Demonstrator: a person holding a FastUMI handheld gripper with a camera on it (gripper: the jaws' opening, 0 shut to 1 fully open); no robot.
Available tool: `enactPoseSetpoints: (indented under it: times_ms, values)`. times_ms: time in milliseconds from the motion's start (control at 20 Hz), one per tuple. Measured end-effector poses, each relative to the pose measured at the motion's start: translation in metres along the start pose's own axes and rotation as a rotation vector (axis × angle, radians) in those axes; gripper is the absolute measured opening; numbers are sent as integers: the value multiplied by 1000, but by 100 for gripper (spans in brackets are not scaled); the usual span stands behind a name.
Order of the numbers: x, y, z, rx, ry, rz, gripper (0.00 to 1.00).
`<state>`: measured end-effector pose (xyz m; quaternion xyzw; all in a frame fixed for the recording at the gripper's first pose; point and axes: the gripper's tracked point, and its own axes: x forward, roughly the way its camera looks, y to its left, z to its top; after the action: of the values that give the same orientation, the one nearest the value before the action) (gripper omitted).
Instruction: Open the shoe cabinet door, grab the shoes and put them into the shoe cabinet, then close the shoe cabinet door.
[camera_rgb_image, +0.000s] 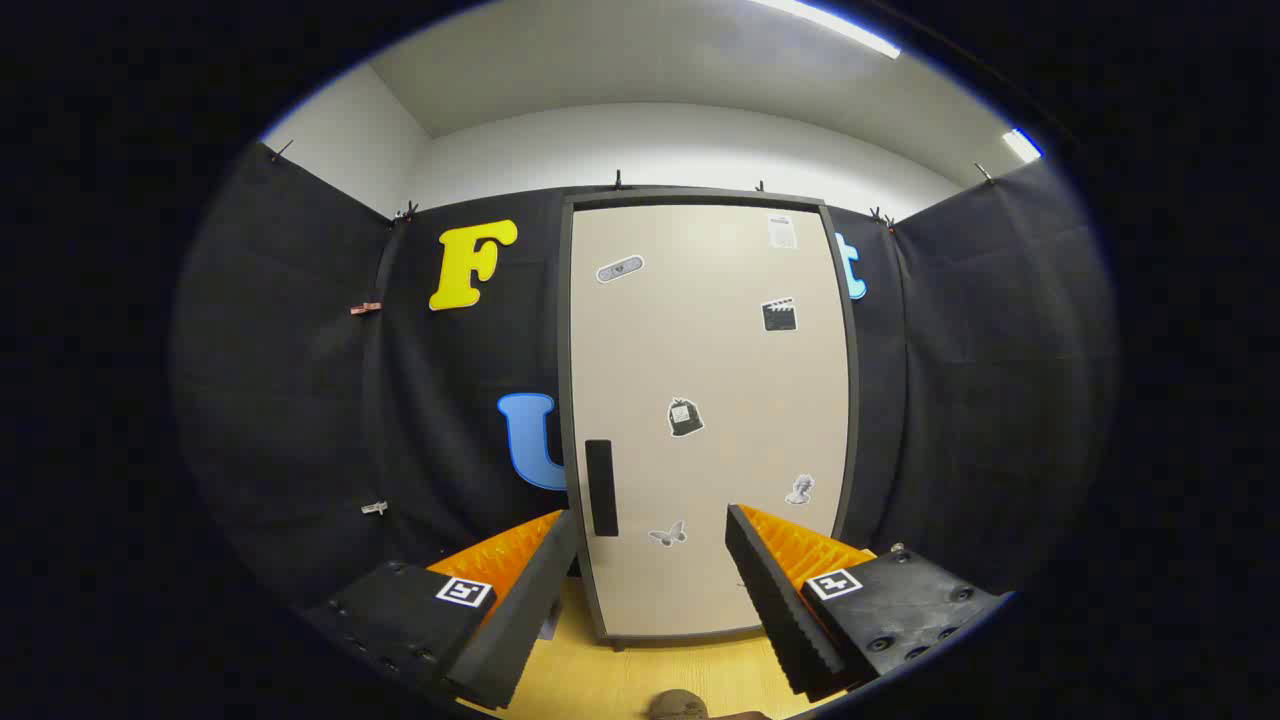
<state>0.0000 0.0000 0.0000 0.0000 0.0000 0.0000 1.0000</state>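
Note:
A tall shoe cabinet (705, 420) with a beige door in a dark frame stands upright beyond my fingers, its door closed. A black vertical handle (601, 488) sits low on the door's left side, just ahead of and above my left finger. Several small stickers dot the door. My gripper (652, 545) is open, its fingers wide apart with nothing between them but the lower door. A small brownish rounded thing (678, 706), maybe part of a shoe, lies on the floor below the fingers; too little of it shows to be sure.
The cabinet stands on a light wooden floor (640, 675). Black cloth walls (300, 400) surround the cabinet on both sides, with a white wall and ceiling above.

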Motion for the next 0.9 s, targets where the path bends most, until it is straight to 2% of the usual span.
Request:
enactPoseSetpoints:
  times_ms: [350,900]
  values:
    - [10,7,-2,-32,6,5,98]
    - [36,19,-16,-1,40,20,98]
